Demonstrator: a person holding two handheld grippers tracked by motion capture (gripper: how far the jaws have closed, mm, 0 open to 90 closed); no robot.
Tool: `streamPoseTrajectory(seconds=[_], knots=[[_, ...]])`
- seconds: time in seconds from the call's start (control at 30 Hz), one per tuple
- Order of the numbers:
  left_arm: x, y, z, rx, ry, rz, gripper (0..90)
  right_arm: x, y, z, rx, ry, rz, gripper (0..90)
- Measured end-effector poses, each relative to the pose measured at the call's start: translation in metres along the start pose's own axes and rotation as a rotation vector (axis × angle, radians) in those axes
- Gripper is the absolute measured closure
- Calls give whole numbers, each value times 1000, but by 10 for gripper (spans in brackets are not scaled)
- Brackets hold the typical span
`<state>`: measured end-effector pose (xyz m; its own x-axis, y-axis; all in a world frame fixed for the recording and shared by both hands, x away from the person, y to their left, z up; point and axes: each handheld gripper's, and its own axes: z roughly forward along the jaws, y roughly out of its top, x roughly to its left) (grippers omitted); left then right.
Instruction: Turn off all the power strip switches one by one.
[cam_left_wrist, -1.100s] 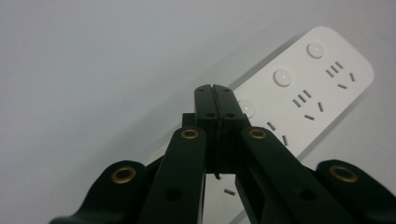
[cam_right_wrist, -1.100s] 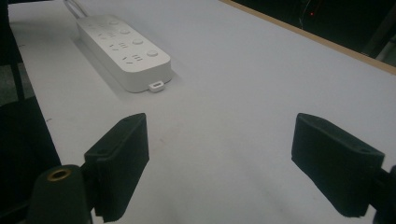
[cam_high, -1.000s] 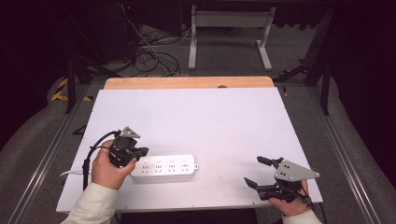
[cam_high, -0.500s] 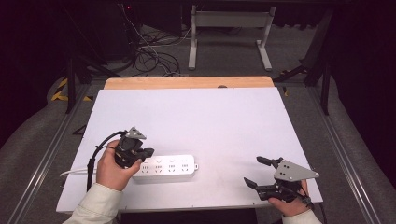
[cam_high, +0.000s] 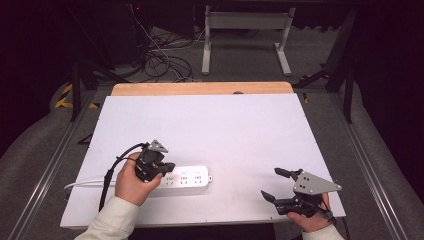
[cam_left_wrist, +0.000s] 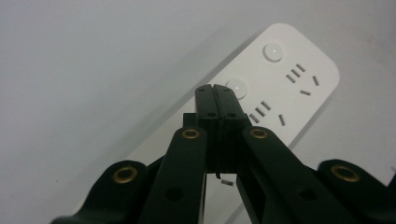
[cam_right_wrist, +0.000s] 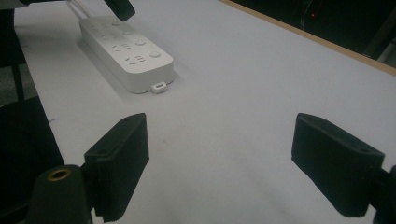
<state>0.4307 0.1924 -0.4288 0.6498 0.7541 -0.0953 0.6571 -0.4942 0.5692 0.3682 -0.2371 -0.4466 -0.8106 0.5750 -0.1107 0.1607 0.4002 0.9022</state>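
Left jaws: pressed together with nothing between them; the left gripper (cam_left_wrist: 215, 95) points its closed tip down over a round button (cam_left_wrist: 237, 87) on the power strip (cam_left_wrist: 289, 79).
Right jaws: wide apart and empty; the right gripper (cam_high: 272, 185) rests at the surface's 5 o'clock corner, well apart from the strip.
Power strip: lies flat at about 7 o'clock on the white surface (cam_high: 225, 130), its cord (cam_high: 82, 183) trailing toward 9 o'clock; the free end faces 3 o'clock.
Progress: judging by the closed tip aimed at the switches, the job looks like pressing the strip's buttons. Whether the tip touches the button I cannot tell. Nothing shows any button as already pressed, so most of the work seems left.
Change from earlier: the left hand (cam_high: 131, 181) has slid from the strip's 9 o'clock end inward over its top and dipped lower; the right gripper sits as before.
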Motion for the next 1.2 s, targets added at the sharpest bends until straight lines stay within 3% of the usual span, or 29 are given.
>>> streamPoseTrajectory(seconds=[0.8,1.07,1.2], knots=[[5,-1,13,69,-8,-8,900,1,-1,1,7,3,-4,195],[5,-2,14,69,-9,-5,900,1,0,1,8,4,-7,195],[9,-3,15,53,-37,-14,900,2,0,2,10,7,-10,195]])
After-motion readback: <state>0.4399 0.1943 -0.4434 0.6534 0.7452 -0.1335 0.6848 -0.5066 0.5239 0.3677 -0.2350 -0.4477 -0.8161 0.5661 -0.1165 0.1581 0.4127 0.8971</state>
